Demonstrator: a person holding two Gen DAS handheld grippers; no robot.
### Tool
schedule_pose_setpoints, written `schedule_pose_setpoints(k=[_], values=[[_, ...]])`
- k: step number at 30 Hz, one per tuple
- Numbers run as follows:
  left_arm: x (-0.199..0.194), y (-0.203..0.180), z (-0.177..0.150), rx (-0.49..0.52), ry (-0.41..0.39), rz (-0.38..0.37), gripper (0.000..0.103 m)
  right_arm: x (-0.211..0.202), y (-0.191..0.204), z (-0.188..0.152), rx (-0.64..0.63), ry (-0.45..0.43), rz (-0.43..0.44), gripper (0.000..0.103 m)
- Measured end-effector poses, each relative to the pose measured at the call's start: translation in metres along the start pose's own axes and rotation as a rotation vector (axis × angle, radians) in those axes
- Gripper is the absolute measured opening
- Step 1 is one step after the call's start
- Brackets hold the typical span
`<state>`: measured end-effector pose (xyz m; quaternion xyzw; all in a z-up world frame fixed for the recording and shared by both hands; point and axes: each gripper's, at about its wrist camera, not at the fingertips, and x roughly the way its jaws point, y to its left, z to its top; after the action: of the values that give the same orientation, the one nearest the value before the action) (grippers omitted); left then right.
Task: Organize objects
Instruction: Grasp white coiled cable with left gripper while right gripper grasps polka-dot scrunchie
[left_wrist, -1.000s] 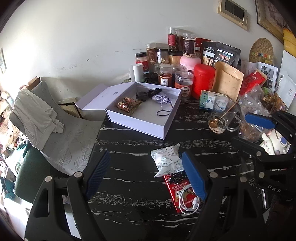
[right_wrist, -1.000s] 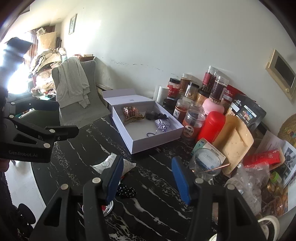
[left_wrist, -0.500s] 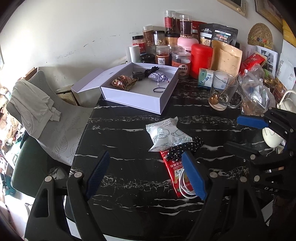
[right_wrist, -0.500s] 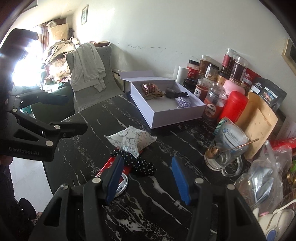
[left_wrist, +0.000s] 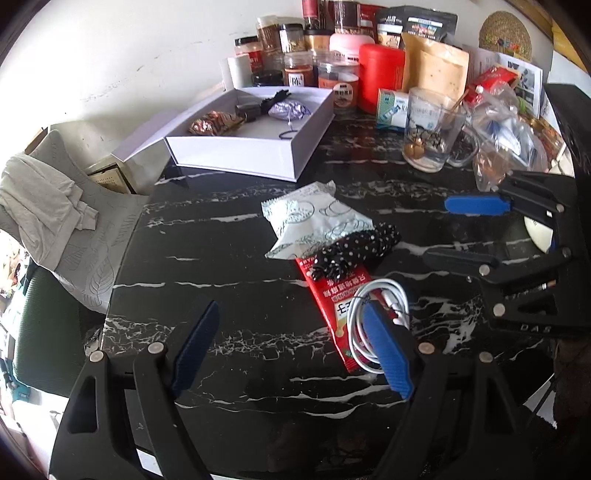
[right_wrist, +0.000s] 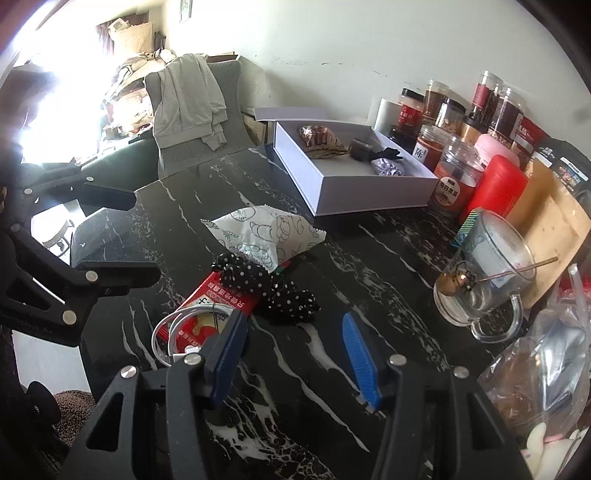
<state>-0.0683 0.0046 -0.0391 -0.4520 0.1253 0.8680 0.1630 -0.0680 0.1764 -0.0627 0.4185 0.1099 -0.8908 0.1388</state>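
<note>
Loose clutter — white printed snack pouch (left_wrist: 314, 221), black polka-dot scrunchie (right_wrist: 266, 291), red flat packet (left_wrist: 336, 299), coiled white cable (left_wrist: 373, 321) — now mid-frame on black marble table (left_wrist: 221, 258); we've closed in. Left gripper (left_wrist: 291, 347) and right gripper (right_wrist: 291, 354) fingers wide, empty; white open box (left_wrist: 255, 151) upper centre awaits them.

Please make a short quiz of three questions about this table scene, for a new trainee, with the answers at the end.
1. True or false: the white box is shut with its lid on.
2. Which thing lies on top of the red packet? A) the glass mug B) the coiled white cable C) the red canister
3. Fill in: the polka-dot black cloth lies against the white ______.

Key: 1. False, it is open, with small things inside. 2. B; the cable coil rests on the packet's near end. 3. Snack packet. Both the left hand-held gripper and the right hand-held gripper are open and hold nothing.
</note>
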Motion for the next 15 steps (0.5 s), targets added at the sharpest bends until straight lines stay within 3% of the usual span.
schedule_pose_setpoints(k=[15], values=[[0.035,0.007,-0.005,-0.014,0.047,-0.093,0.079,0.059,0.001,0.015,-0.114,0.069,0.110,0.055]])
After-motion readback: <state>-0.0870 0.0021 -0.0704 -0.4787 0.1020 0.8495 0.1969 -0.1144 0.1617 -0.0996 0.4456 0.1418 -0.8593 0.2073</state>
